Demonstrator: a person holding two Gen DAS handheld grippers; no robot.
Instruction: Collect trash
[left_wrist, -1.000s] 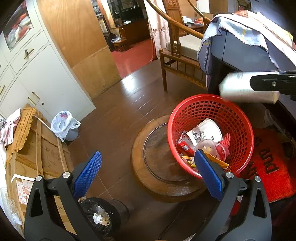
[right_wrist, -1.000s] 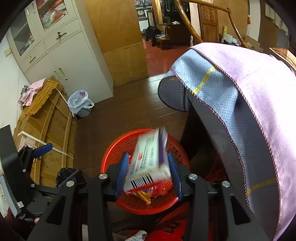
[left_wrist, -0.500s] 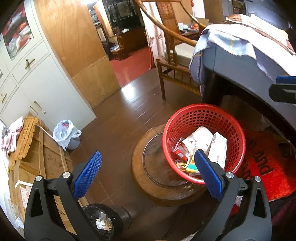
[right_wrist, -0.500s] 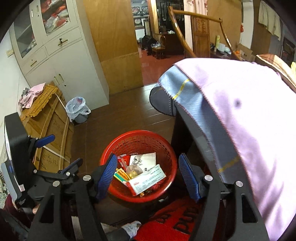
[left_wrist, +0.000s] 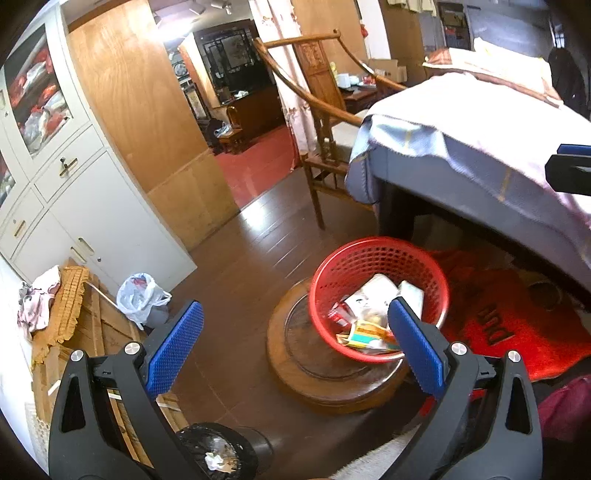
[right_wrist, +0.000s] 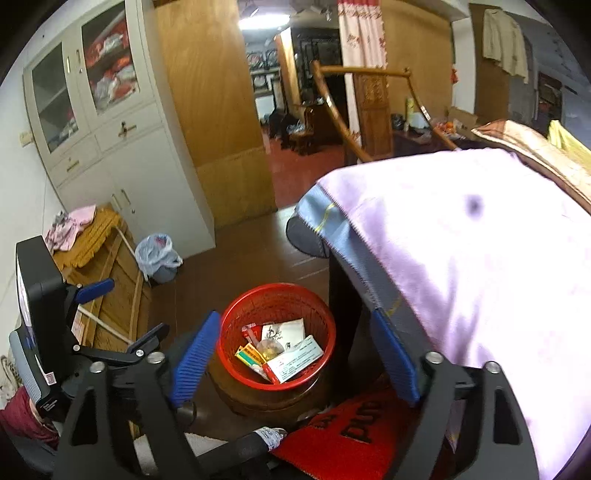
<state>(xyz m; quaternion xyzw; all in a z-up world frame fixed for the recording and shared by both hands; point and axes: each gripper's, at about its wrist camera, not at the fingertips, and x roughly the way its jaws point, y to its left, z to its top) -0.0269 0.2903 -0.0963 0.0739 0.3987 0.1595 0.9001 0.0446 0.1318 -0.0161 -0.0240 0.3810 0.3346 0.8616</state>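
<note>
**Ana:** Red plastic mesh, that basket (left_wrist: 378, 295) — in the left wrist view it sits on a round wooden stand (left_wrist: 325, 373), holding cartons and paper. How would it handle?

**Ben:** Light and a bit springy, I'd judge; the rim is the stiffest place to pinch. The white box (left_wrist: 412, 297) inside looks like thin card: light, easily crushed, best taken across its flat faces. The left gripper (left_wrist: 295, 350) has its blue pads wide apart, nothing between them; the basket lies beyond the right-hand pad, partly hidden by it

**Ana:** And the right wrist view?

**Ben:** The right gripper (right_wrist: 295, 360) is spread wide too, empty. The basket (right_wrist: 276, 336) shows between the two pads, well below them, beside the cloth-covered table (right_wrist: 461, 258). The white box (right_wrist: 295, 360) lies flat on top of the other scraps, with a yellow carton (right_wrist: 249, 356) just beside it
</note>
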